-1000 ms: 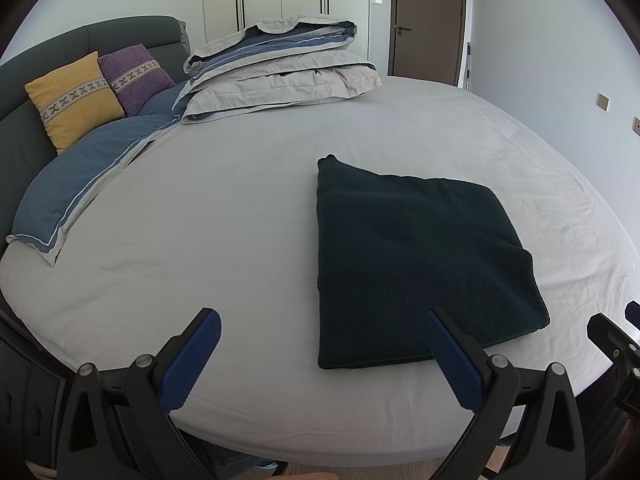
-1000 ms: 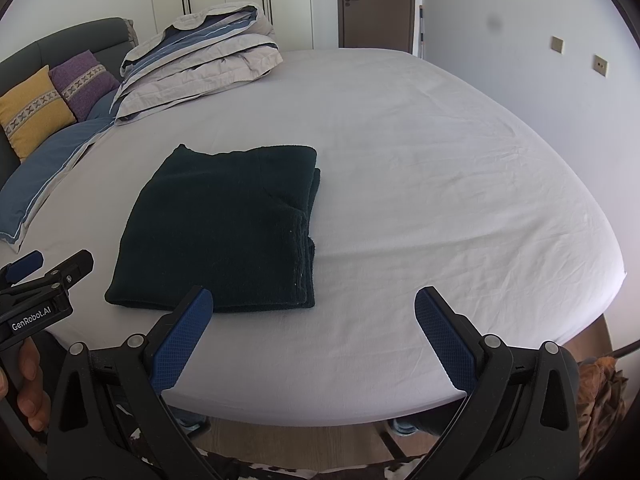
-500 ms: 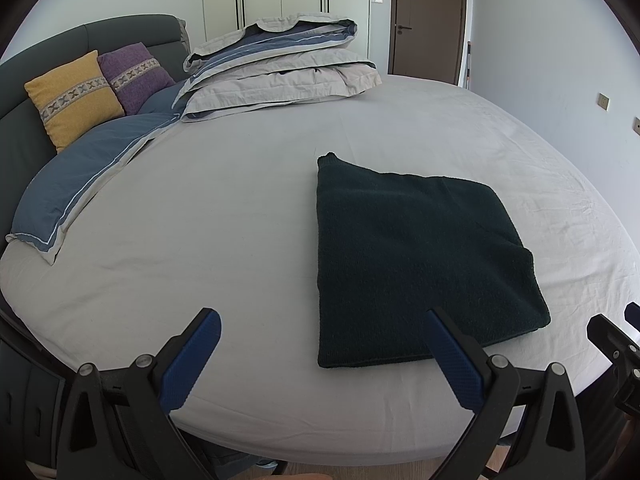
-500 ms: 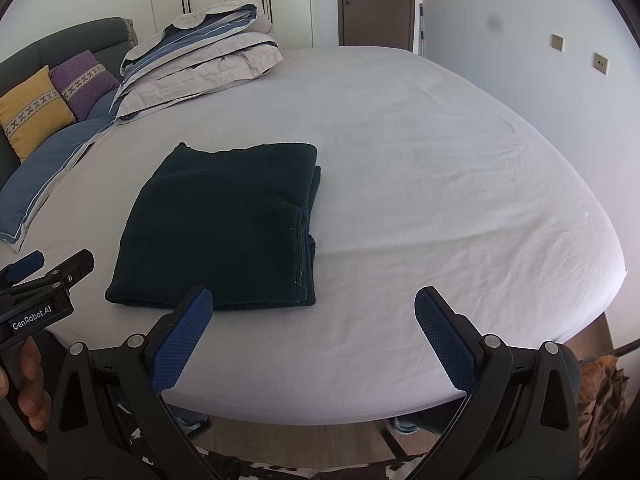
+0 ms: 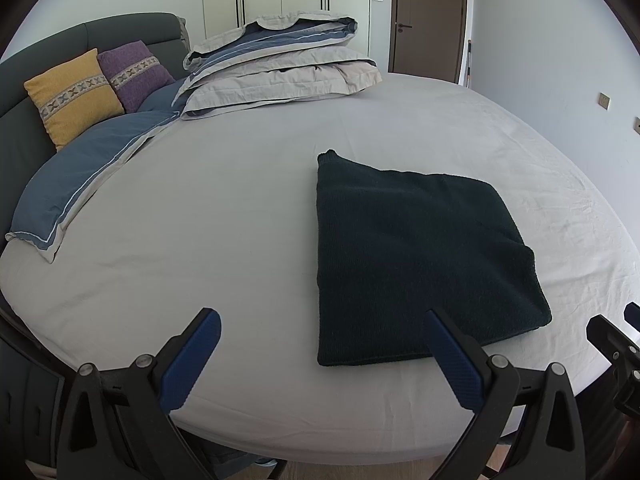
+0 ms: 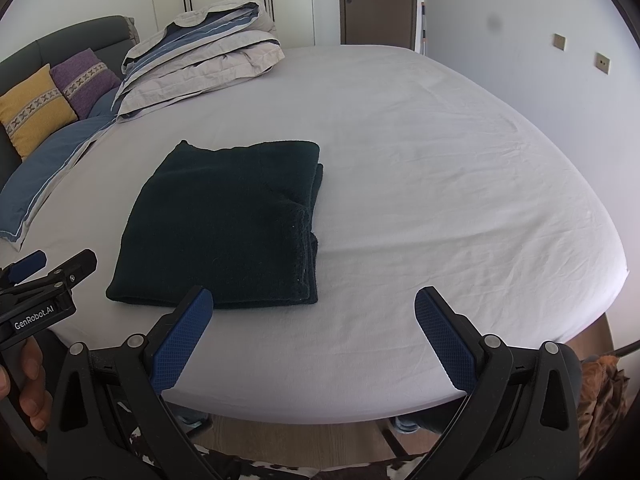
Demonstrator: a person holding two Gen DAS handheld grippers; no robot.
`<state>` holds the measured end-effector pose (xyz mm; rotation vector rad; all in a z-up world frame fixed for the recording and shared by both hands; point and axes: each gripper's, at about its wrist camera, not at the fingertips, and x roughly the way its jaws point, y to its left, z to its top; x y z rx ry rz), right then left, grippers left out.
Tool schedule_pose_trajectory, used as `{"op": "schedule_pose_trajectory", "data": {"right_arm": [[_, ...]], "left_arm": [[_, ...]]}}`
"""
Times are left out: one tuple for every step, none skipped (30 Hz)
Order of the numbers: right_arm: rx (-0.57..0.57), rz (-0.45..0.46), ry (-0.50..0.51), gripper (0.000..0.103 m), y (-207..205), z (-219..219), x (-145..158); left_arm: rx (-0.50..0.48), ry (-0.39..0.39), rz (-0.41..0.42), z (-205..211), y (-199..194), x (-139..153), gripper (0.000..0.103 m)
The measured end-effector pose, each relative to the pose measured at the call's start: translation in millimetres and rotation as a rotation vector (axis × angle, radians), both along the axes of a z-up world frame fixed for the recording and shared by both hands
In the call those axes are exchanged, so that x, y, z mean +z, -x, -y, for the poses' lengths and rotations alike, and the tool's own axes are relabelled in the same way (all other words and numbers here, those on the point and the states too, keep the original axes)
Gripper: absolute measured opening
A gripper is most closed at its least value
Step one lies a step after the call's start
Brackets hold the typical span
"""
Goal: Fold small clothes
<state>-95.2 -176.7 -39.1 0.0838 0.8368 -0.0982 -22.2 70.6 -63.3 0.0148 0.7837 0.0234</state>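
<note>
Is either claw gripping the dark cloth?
No: the folded dark cloth lies flat on the bed, both claws open and short of it.

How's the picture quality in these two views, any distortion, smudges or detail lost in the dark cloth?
Left wrist view: fisheye bends the bed round; folded dark garment shows faint knit texture. Right wrist view: same bending, a dark smudge on the wall, garment layers visible at its right edge.

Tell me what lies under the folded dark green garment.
The dark green garment rests on the white bed sheet. Its stacked layers show at the right edge; anything between or beneath them is covered.
</note>
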Motion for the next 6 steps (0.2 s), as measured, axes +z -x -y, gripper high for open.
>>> {"op": "schedule_pose_trajectory", "data": {"right_arm": [[0.001, -0.002, -0.002, 0.103, -0.9, 0.7, -0.2], [0.003, -0.004, -0.004, 0.103, -1.4, 1.0, -0.4], [0.004, -0.005, -0.005, 0.103, -1.4, 0.4, -0.7], [0.005, -0.007, -0.006, 0.103, -1.7, 0.6, -0.7], [0.006, -0.008, -0.006, 0.103, -2.1, 0.9, -0.9], [0.007, -0.008, -0.007, 0.103, -2.1, 0.7, -1.0]], "left_arm": [[0.0, 0.001, -0.001, -0.4, 0.3, -0.7, 0.103], [0.002, 0.0, -0.002, -1.2, -0.3, -0.9, 0.103], [0.003, -0.002, -0.002, -1.8, -0.9, -1.0, 0.103], [0.005, -0.002, -0.002, -2.5, -0.5, -1.5, 0.103], [0.006, -0.003, -0.003, -3.4, -0.7, -1.1, 0.103], [0.009, -0.002, -0.005, -4.0, -0.8, -1.3, 0.103]]}}
